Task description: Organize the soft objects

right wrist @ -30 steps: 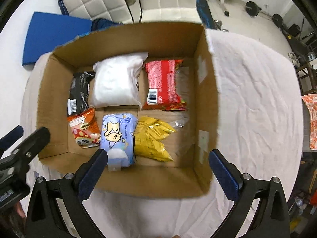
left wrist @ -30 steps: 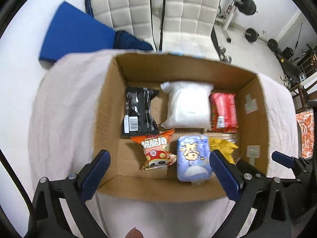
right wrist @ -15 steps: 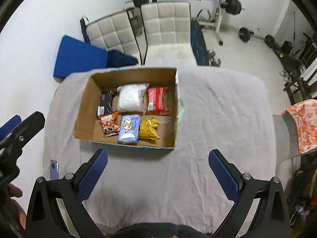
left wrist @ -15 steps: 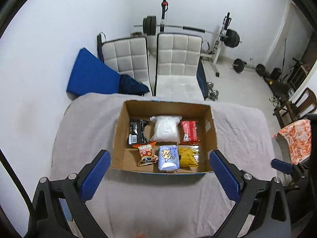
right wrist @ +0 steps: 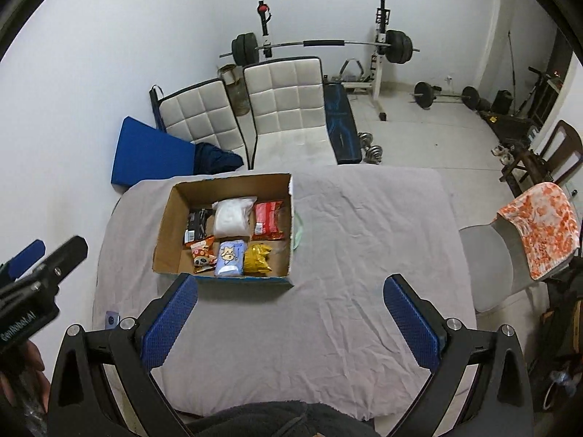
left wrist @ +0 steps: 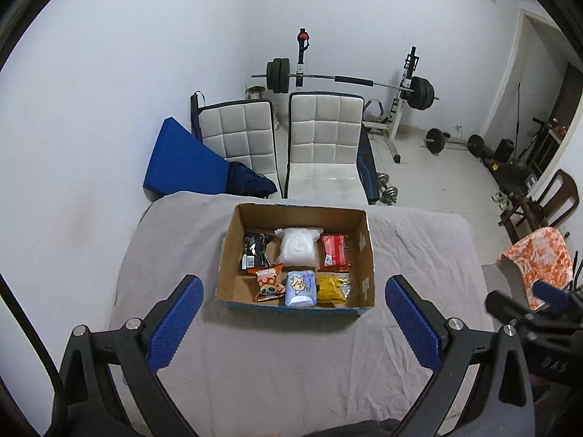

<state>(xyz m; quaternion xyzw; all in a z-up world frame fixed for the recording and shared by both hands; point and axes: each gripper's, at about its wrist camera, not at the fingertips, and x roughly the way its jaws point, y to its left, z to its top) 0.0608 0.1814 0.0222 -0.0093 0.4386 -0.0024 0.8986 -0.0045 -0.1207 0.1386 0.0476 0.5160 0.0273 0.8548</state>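
Note:
An open cardboard box (left wrist: pixel 227 251) (right wrist: pixel 165 225) stands on the grey-clothed table. It holds several soft packs: a black pack (left wrist: pixel 254 251), a white bag (left wrist: pixel 298 245), a red pack (left wrist: pixel 335 251), an orange snack bag (left wrist: pixel 267 284), a light blue tissue pack (left wrist: pixel 300 287) and a yellow bag (left wrist: pixel 329 287). My left gripper (left wrist: pixel 293 320) is open and empty, well above and in front of the box. My right gripper (right wrist: pixel 289 318) is open and empty, high over the table's near side.
The table (right wrist: pixel 364 255) is covered with a wrinkled grey cloth. A pale green thing (right wrist: pixel 298 231) lies beside the box's right wall. Two white chairs (left wrist: pixel 320 145) and a blue mat (left wrist: pixel 182 164) stand behind. A chair with an orange cloth (right wrist: pixel 539 229) stands at the right.
Both grippers have pulled far up and back from the box, so the whole table and room now show. Both stayed open and empty.

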